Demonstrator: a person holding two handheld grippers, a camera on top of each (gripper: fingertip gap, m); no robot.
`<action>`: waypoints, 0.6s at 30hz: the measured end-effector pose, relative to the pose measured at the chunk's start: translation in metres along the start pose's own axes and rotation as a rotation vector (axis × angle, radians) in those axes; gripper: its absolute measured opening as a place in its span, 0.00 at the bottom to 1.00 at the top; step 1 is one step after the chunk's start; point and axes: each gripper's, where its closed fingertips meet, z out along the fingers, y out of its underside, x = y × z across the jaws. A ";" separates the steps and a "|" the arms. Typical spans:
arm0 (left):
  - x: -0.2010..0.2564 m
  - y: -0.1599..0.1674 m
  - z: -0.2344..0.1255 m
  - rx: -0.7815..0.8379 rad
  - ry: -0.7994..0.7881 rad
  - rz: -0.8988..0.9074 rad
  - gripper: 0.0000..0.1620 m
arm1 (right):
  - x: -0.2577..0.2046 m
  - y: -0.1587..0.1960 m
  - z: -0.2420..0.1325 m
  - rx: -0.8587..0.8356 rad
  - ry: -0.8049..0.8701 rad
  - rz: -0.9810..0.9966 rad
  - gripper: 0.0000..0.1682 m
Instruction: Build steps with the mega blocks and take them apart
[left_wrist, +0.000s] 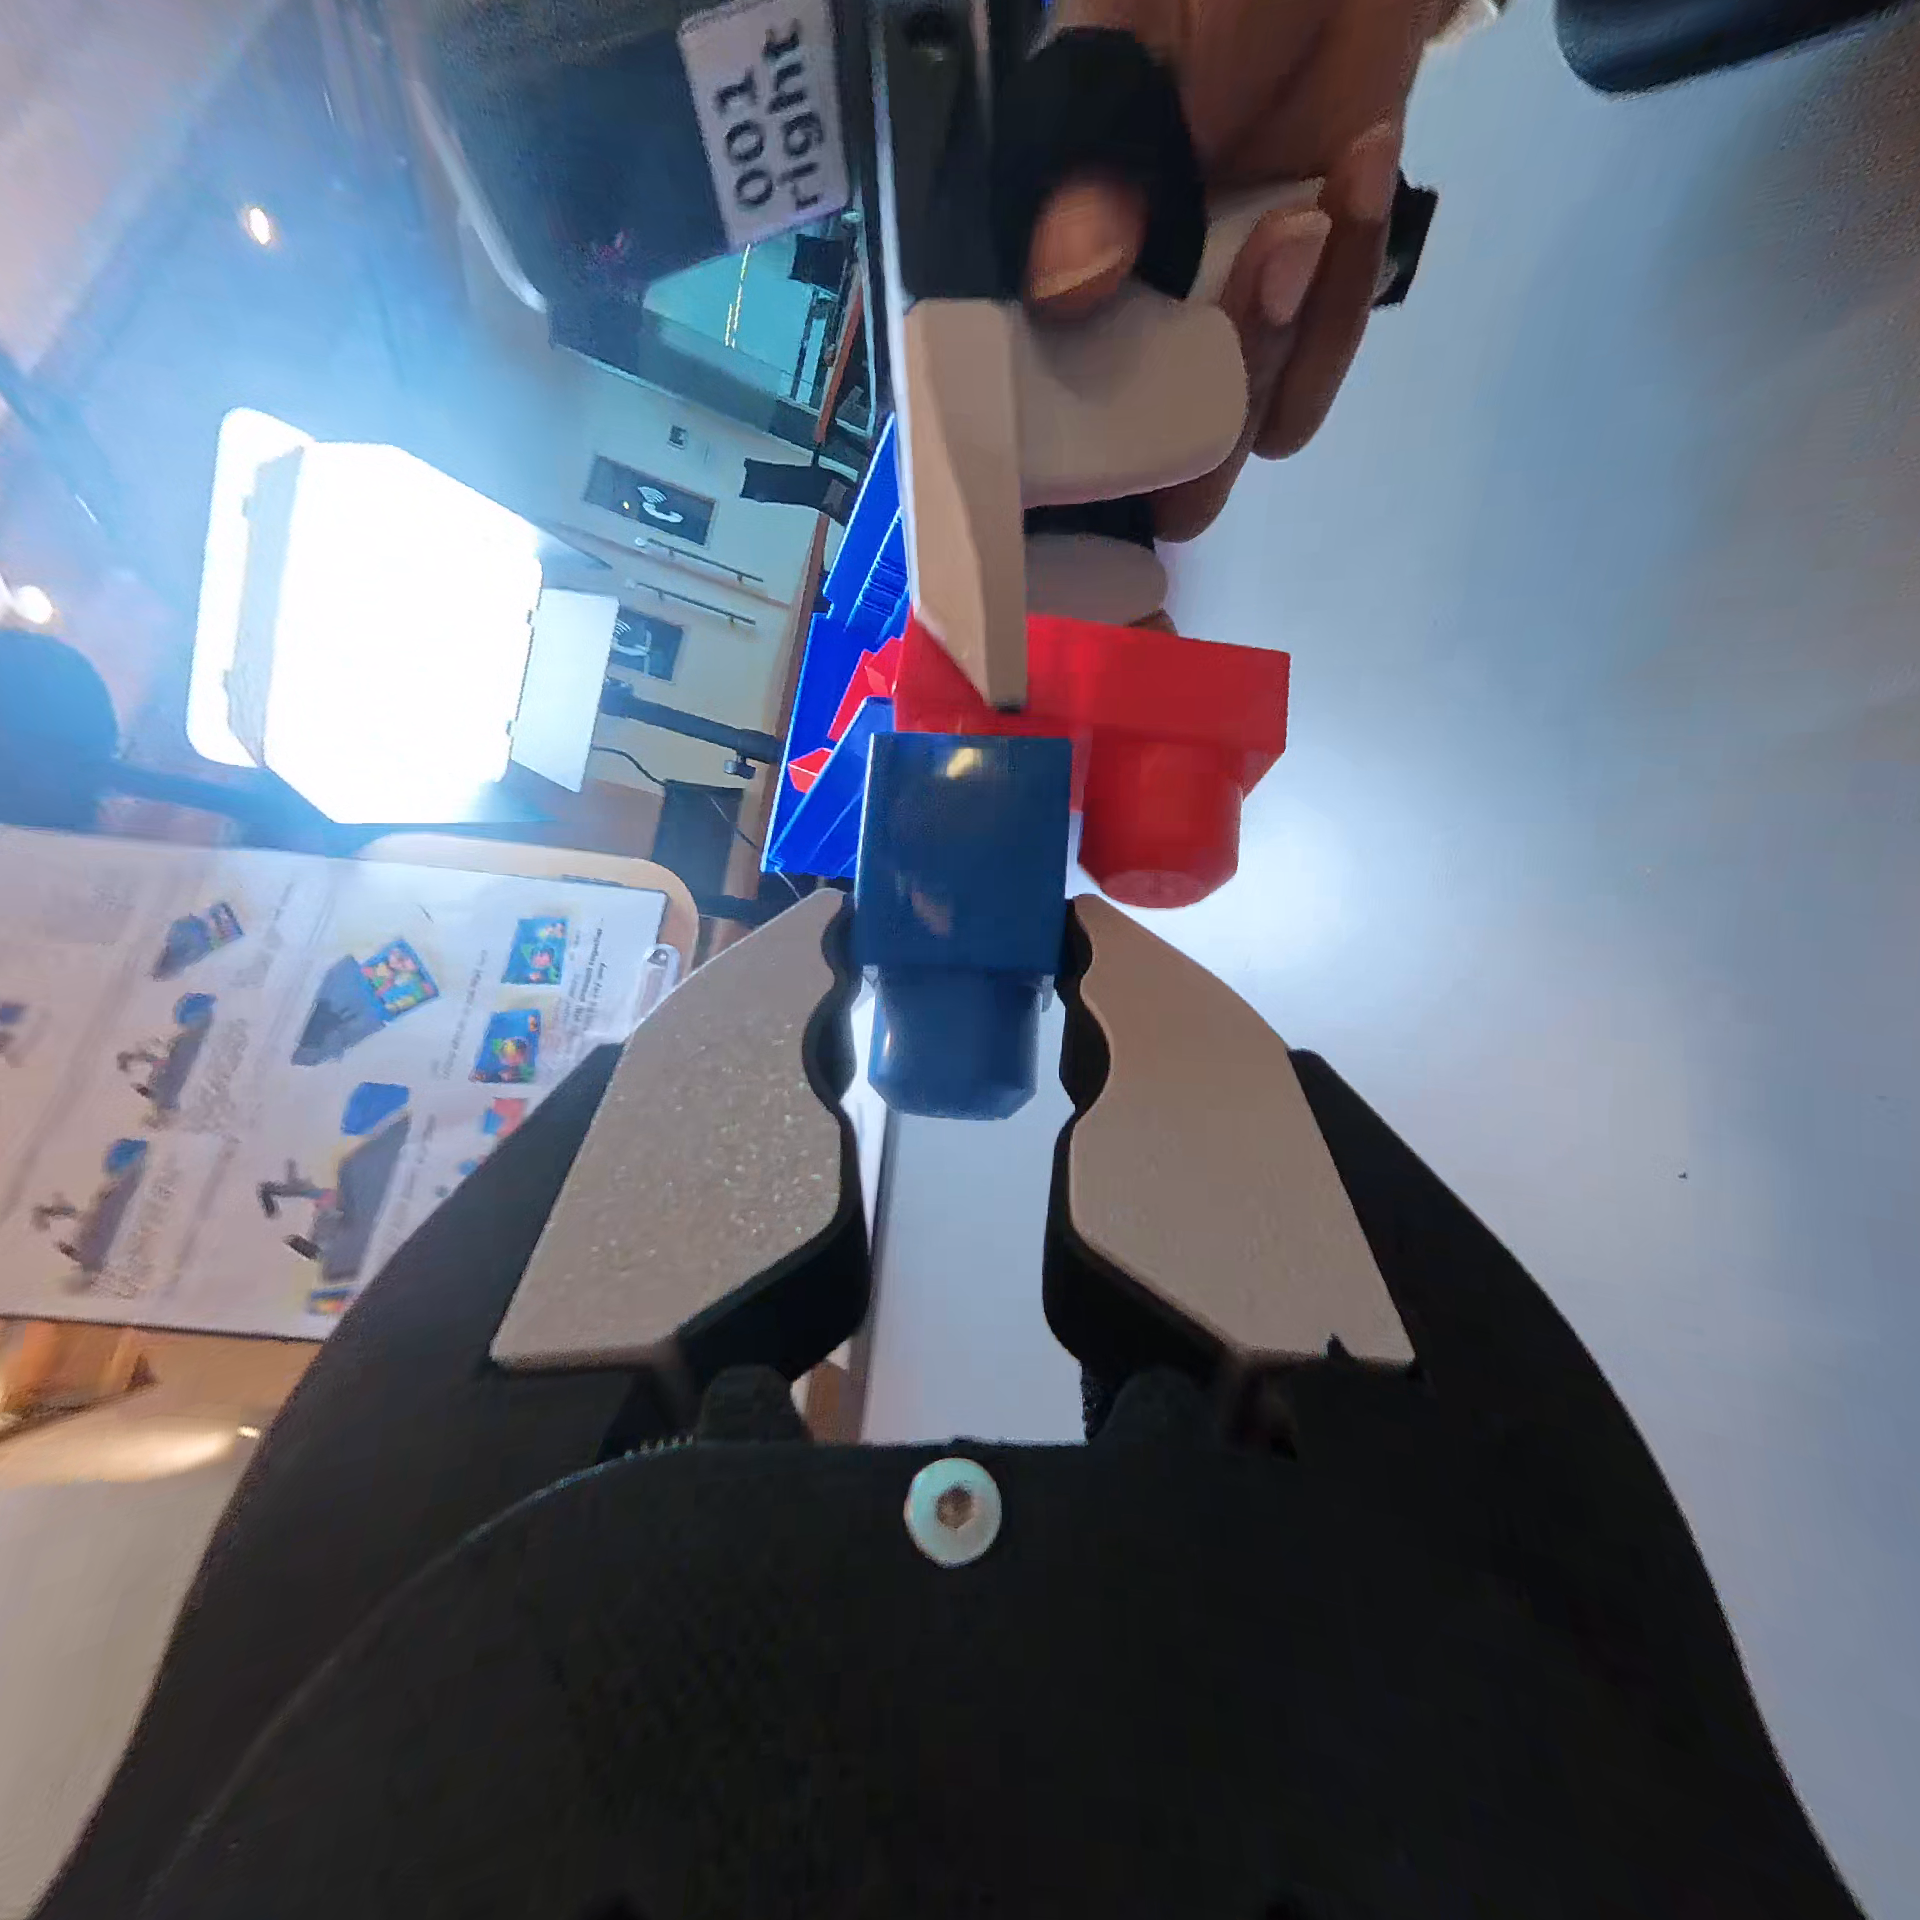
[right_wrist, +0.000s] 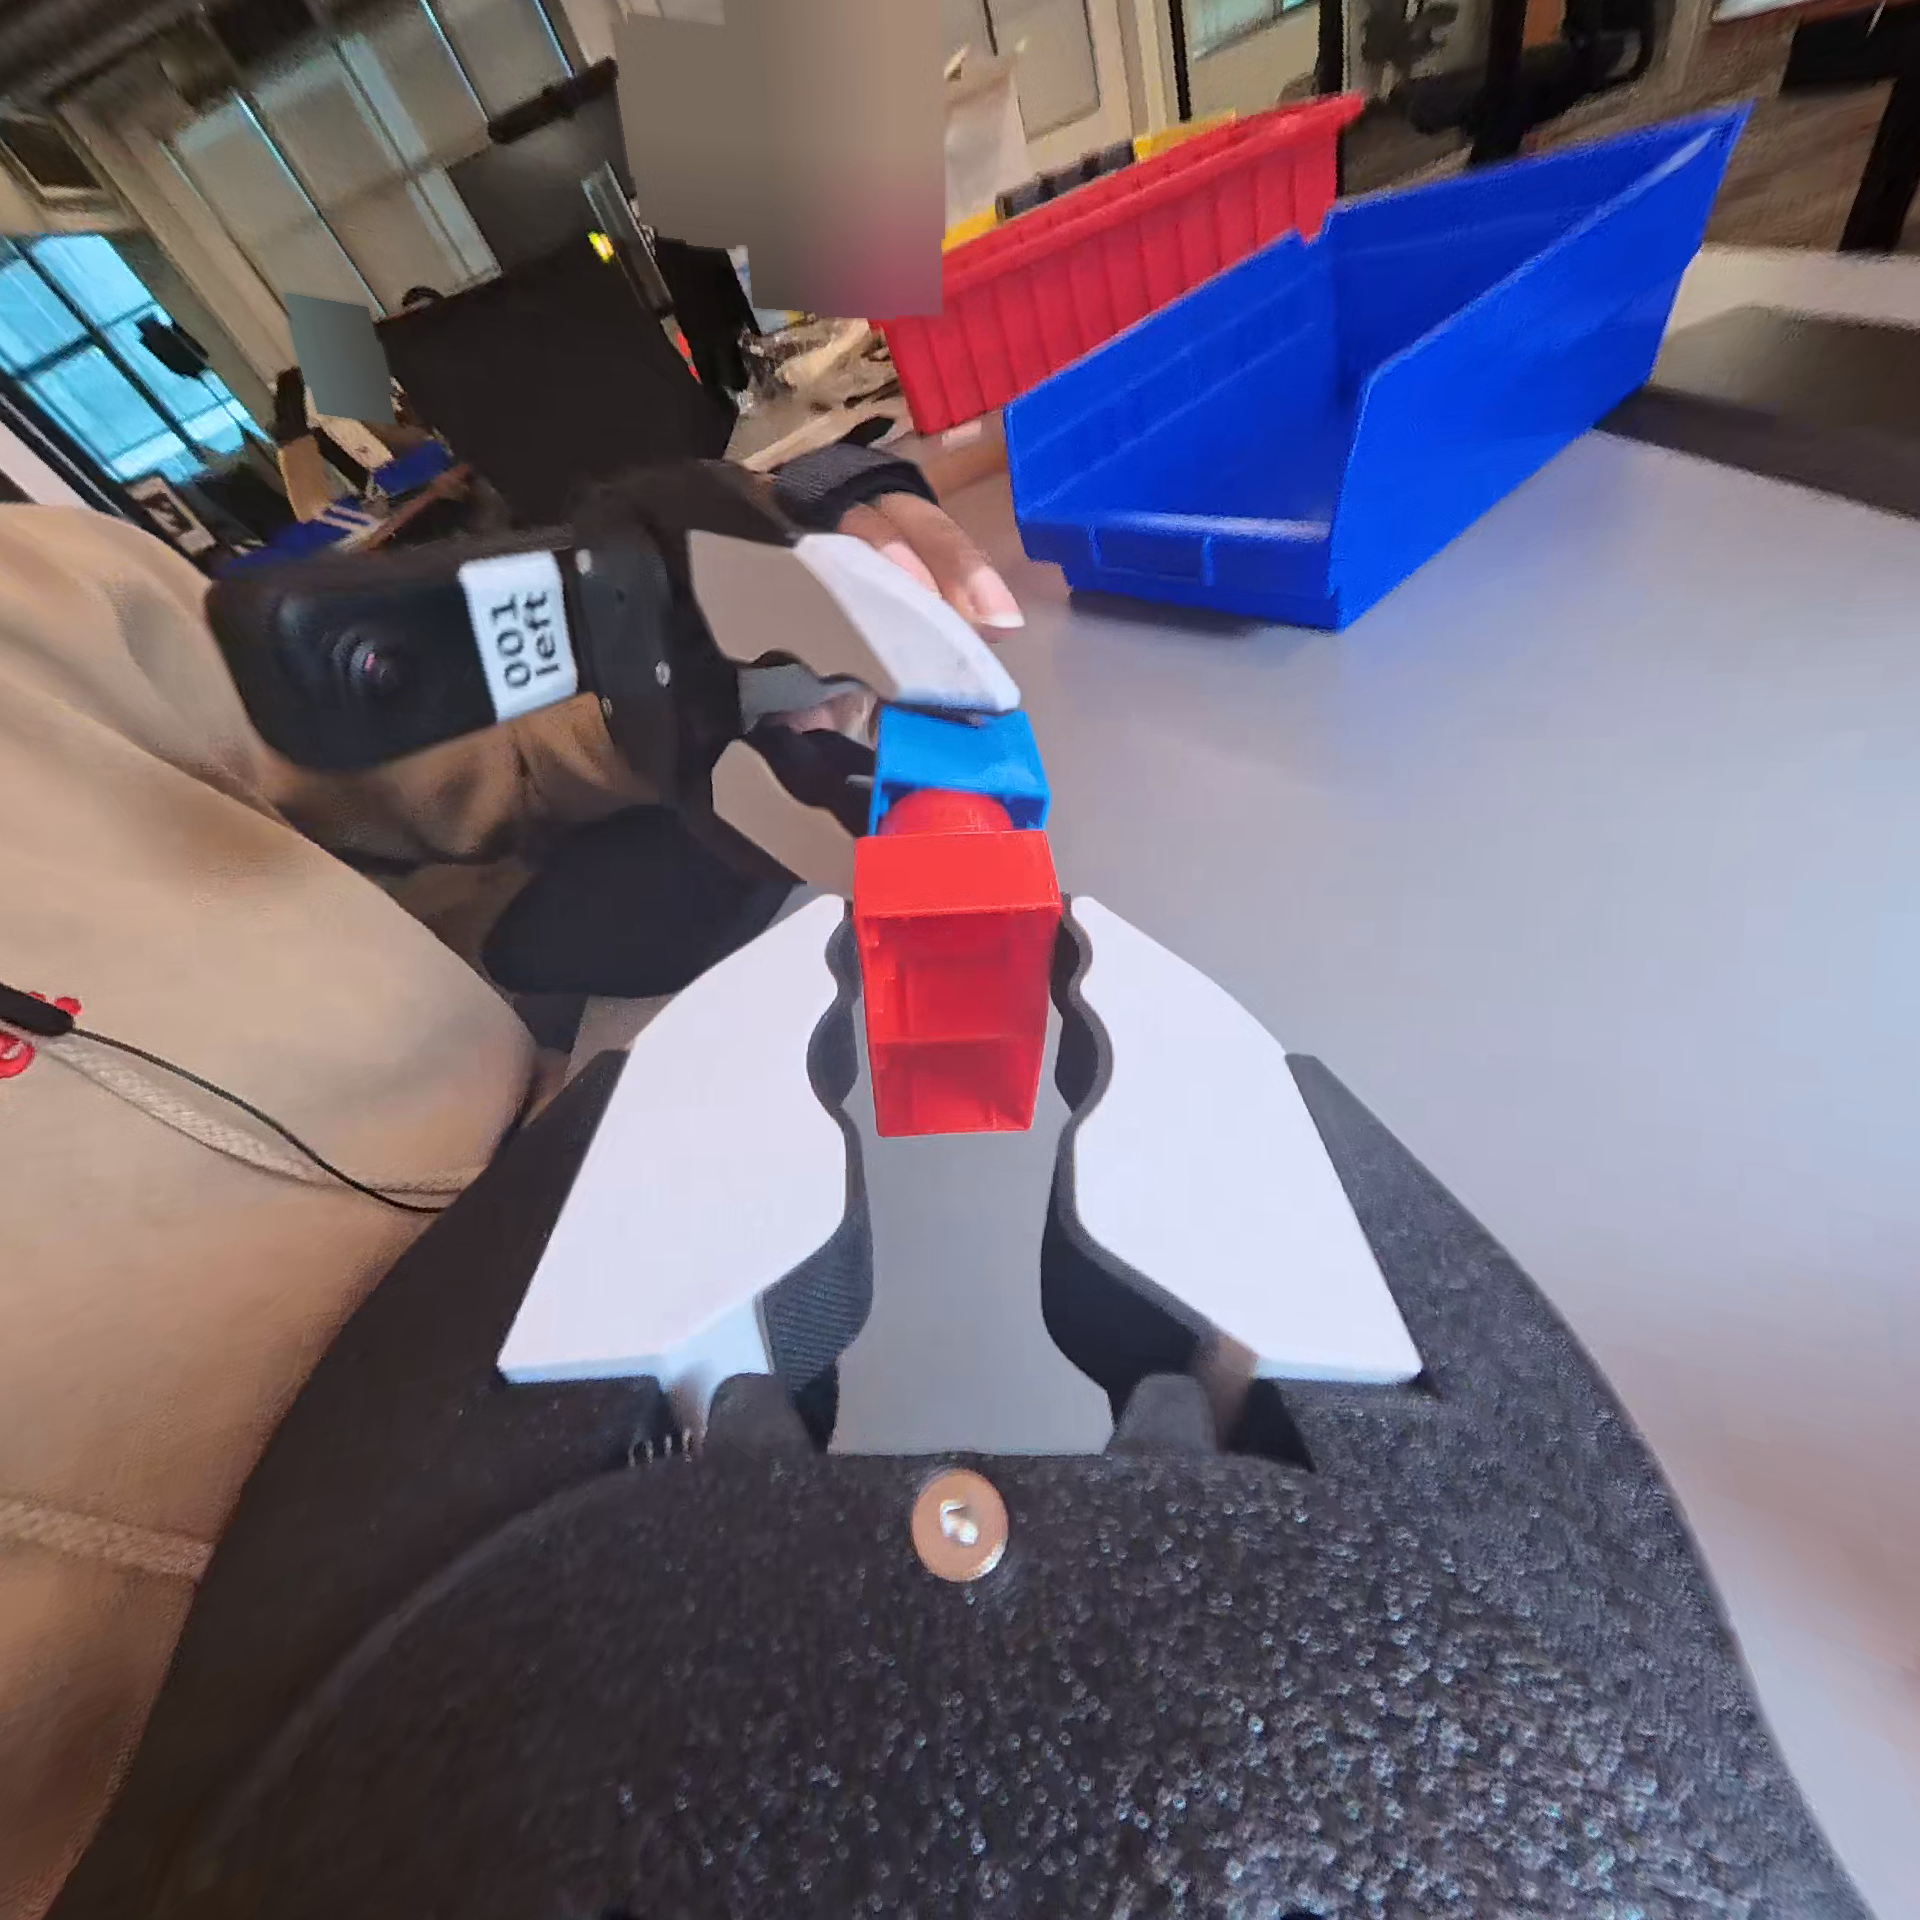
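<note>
A pale grey table (right_wrist: 1507, 935) is seen, smooth and glossy. A blue bin (right_wrist: 1351, 416) is set directly on it toward the far side, its open front lowered. Behind it a red bin (right_wrist: 1122, 281) is seen; whether it rests on this table cannot be told.

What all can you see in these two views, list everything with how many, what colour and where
blue block: one, blue, held in the left gripper, joined to the red block
red block: one, red, held in the right gripper
blue bin: one, blue, on the table behind the blocks
red bin: one, red, behind the blue bin
table: one, grey
instruction sheet: one, white, off the table's edge
left gripper: black with pale fingers
right gripper: black with pale fingers
</note>
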 end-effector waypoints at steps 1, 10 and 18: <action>-0.006 0.004 -0.003 -0.003 0.002 -0.073 0.22 | 0.001 -0.006 -0.006 0.011 0.012 -0.027 0.21; -0.037 0.052 -0.042 0.174 0.097 -1.071 0.22 | 0.128 -0.048 -0.127 -0.073 0.677 -0.188 0.21; -0.002 0.073 -0.029 0.109 0.166 -1.102 0.22 | 0.307 -0.061 -0.222 -0.392 1.159 -0.073 0.22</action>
